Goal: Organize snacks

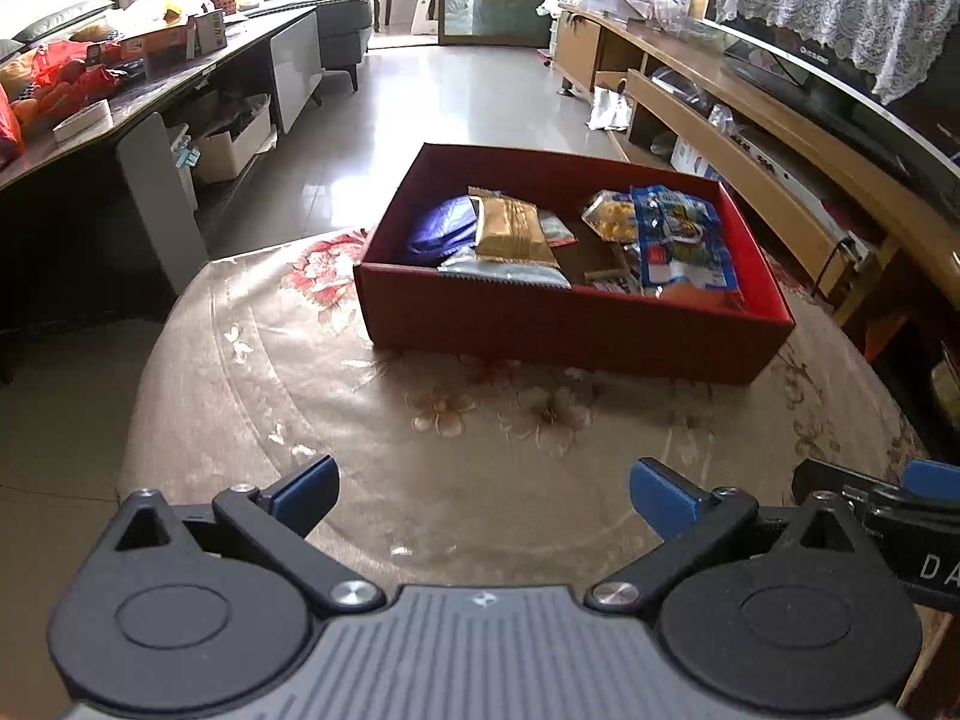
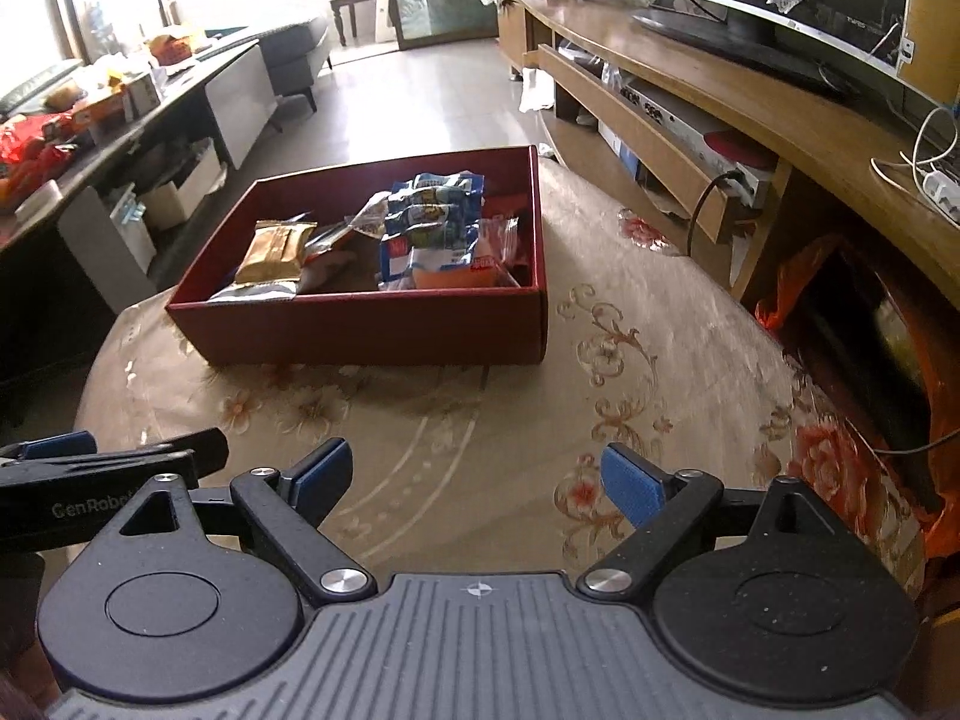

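A red cardboard box (image 1: 540, 324) (image 2: 360, 330) sits at the far side of a round table with a floral cloth (image 1: 456, 420) (image 2: 600, 372). Inside lie several snack packs: a gold wrapper (image 1: 513, 231) (image 2: 273, 252), a blue printed bag (image 1: 681, 237) (image 2: 429, 210), a purple bag (image 1: 441, 228) and a silver pack (image 1: 504, 270). My left gripper (image 1: 483, 495) is open and empty, low over the near part of the table. My right gripper (image 2: 477, 480) is open and empty beside it; each shows at the edge of the other's view.
A wooden TV stand (image 1: 750, 114) (image 2: 690, 78) with a television runs along the right. A dark desk with clutter (image 1: 108, 90) (image 2: 72, 120) stands on the left. An orange plastic bag (image 2: 792, 288) lies right of the table. Tiled floor lies beyond.
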Action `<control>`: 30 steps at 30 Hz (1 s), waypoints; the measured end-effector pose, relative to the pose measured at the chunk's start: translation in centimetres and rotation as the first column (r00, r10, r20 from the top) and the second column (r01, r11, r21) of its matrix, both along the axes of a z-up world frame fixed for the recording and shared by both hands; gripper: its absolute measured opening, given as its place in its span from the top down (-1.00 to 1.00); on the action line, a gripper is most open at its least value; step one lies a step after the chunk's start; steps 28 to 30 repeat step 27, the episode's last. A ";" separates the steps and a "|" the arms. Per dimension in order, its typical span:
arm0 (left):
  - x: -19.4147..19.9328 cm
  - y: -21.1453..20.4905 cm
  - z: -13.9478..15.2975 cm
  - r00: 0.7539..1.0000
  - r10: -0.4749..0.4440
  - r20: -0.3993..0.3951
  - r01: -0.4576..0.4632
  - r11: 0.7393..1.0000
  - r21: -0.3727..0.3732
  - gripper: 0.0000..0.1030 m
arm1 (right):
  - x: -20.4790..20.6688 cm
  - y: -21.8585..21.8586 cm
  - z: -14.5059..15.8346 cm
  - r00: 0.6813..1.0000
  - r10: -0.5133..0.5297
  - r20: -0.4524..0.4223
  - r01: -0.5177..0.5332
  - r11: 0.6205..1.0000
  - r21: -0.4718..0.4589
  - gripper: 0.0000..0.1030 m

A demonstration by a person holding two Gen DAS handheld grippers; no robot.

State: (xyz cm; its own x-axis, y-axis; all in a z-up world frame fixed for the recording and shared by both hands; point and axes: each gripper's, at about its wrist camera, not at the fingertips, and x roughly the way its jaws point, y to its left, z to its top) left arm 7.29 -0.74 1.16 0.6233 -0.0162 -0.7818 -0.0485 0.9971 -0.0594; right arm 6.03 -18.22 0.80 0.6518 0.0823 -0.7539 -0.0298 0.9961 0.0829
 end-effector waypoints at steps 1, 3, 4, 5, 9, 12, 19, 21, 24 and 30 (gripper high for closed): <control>-0.2 -0.1 0.0 1.000 -0.006 -0.003 0.006 1.000 -0.003 -1.00 | -0.2 0.0 0.0 1.000 0.001 0.001 -0.001 1.000 0.001 -0.81; -0.5 -0.2 -0.1 1.000 -0.019 -0.014 0.019 1.000 -0.006 -1.00 | -0.6 0.0 0.0 1.000 0.006 0.002 -0.006 1.000 0.004 -0.81; -0.7 -0.3 -0.1 1.000 -0.025 -0.014 0.025 1.000 -0.003 -1.00 | -0.7 0.0 0.0 1.000 0.009 0.002 -0.009 1.000 0.005 -0.81; -0.8 -0.4 -0.1 0.999 -0.029 -0.014 0.029 1.000 -0.002 -1.00 | -0.9 0.0 0.0 1.000 0.011 0.004 -0.011 1.000 0.005 -0.82; -1.1 -0.4 -0.2 0.999 -0.032 -0.015 0.032 0.999 -0.015 -1.00 | -1.6 0.0 0.2 1.000 0.019 0.011 -0.020 1.000 0.006 -0.82; -1.4 -0.2 -0.2 1.000 -0.023 -0.006 0.023 1.000 -0.022 -1.00 | -1.7 -0.1 0.1 1.000 0.020 0.009 -0.021 1.000 0.005 -0.82; -1.7 -0.1 -0.3 1.000 -0.021 -0.003 0.021 1.000 -0.010 -1.00 | -1.7 0.2 -0.1 1.000 0.031 0.002 -0.031 1.000 0.000 -0.82; -1.9 -0.1 -0.3 1.000 -0.020 0.001 0.020 1.000 -0.001 -1.00 | -1.7 0.2 -0.1 0.999 0.033 0.001 -0.033 0.999 0.001 -0.82; -2.0 -0.1 -0.3 1.000 -0.020 0.002 0.020 1.000 0.002 -1.00 | -1.8 0.3 -0.1 0.999 0.036 0.002 -0.036 0.999 0.001 -0.82; -2.2 -0.1 -0.2 1.000 -0.015 0.008 0.015 1.000 0.009 -1.00 | -1.8 0.3 -0.1 0.999 0.038 0.002 -0.038 0.999 0.002 -0.82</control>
